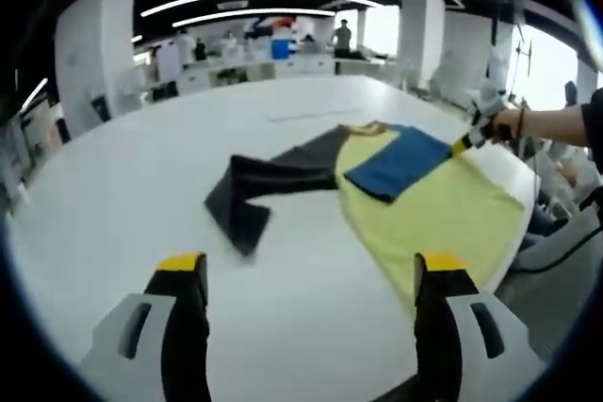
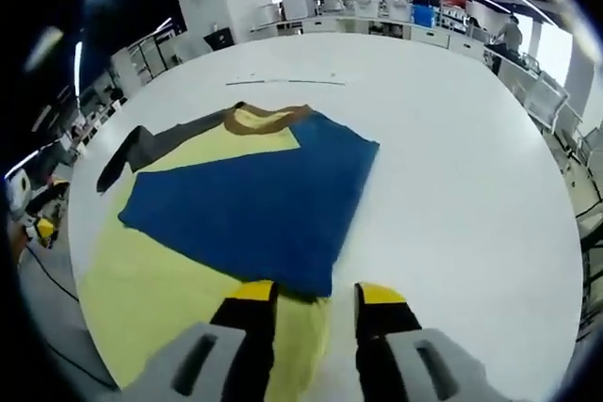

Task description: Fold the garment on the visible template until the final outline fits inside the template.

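While left tongs (image 1: pixel 311 280) hover open, right tongs (image 2: pixel 313 300) grip the garment (image 2: pixel 245 204).

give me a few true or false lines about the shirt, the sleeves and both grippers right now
1. A blue sleeve lies folded across the yellow shirt. True.
2. The dark grey sleeve is folded onto the yellow body too. False: it lies spread out on the white table, beside the body.
3. The left gripper grips the shirt hem. False: its jaws stand apart over bare table, holding nothing.
4. The right gripper sits at the blue sleeve's edge. True; whether it pinches the cloth is unclear.
5. The shirt hangs over the table edge. False: it lies flat on the table.
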